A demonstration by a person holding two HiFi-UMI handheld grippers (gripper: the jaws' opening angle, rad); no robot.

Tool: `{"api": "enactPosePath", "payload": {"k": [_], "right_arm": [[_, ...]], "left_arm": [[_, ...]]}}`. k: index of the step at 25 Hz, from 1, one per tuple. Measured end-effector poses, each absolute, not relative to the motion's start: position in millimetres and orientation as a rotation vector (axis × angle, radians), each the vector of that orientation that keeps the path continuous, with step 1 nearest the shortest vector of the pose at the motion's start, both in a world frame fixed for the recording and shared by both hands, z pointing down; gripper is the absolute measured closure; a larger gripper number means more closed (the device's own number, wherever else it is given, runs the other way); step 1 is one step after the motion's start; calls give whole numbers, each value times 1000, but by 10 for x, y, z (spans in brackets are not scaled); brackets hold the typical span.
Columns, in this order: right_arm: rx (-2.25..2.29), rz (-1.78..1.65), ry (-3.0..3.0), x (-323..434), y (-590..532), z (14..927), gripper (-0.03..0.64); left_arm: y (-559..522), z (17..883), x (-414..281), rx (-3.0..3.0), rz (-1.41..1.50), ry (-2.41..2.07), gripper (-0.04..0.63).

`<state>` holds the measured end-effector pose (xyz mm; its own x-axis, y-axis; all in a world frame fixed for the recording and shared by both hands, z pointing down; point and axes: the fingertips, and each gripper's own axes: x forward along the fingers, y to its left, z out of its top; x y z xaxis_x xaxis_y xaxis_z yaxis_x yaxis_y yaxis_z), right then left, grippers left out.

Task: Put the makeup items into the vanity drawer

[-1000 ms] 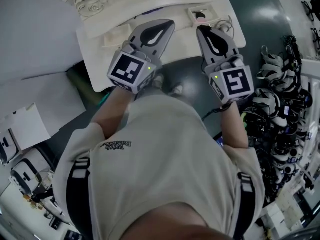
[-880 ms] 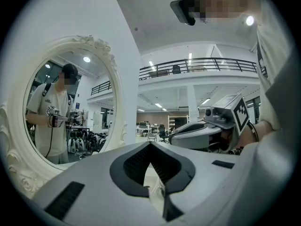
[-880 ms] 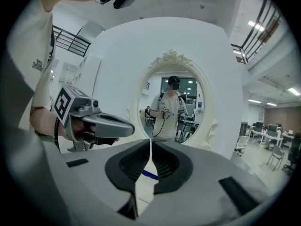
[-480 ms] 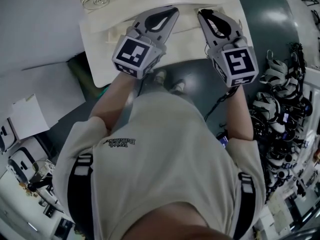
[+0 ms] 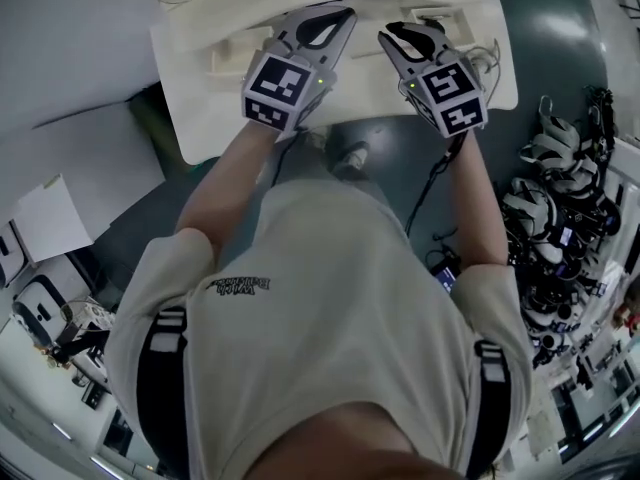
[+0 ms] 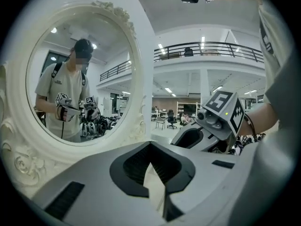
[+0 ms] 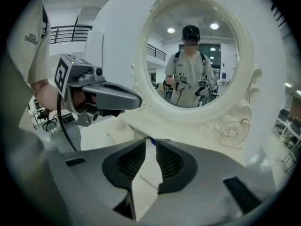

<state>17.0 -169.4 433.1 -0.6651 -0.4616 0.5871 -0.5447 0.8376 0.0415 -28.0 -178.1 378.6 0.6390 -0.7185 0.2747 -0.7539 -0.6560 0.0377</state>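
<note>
**Both grippers over the vanity, right one opening**

The person stands at a white vanity (image 5: 200,108) and holds both grippers side by side above its top, pointing toward the mirror (image 6: 80,79) with its carved frame. In the head view the left gripper (image 5: 335,16) and the right gripper (image 5: 400,30) are near each other but not touching, and their marker cubes face up.

In the left gripper view the jaws are pressed together at the tips. Nothing is pinched there, and only the cream top shows through the gap lower down.

In the right gripper view the jaws are opening. A narrow gap stands between the tips and the pads press on nothing. Just past these tips a small blue thing (image 7: 150,140) lies on the vanity top, close to the foot of the mirror frame. It is too small to say which makeup item it is. The drawer cannot be made out in any view.

The mirror shows the person in a light shirt (image 5: 330,298) with a gripper in each hand. Around the vanity is a dark floor (image 5: 540,38), and a pile of gear (image 5: 560,218) lies at the person's right
</note>
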Motion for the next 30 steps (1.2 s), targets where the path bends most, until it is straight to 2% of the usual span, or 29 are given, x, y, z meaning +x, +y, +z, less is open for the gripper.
{"api": "enactPosePath", "payload": {"k": [9, 15, 30], "right_arm": [[514, 305, -2333, -14, -1720, 5369, 541], [363, 265, -2225, -25, -1657, 5991, 541], [99, 3, -2005, 25, -1497, 6590, 541]], "left_arm": [[-1876, 4774, -327, 2581, 515, -1138, 583], [-1837, 5425, -326, 2486, 600, -1051, 583], [-1536, 6066, -274, 2394, 695, -947, 582]]}}
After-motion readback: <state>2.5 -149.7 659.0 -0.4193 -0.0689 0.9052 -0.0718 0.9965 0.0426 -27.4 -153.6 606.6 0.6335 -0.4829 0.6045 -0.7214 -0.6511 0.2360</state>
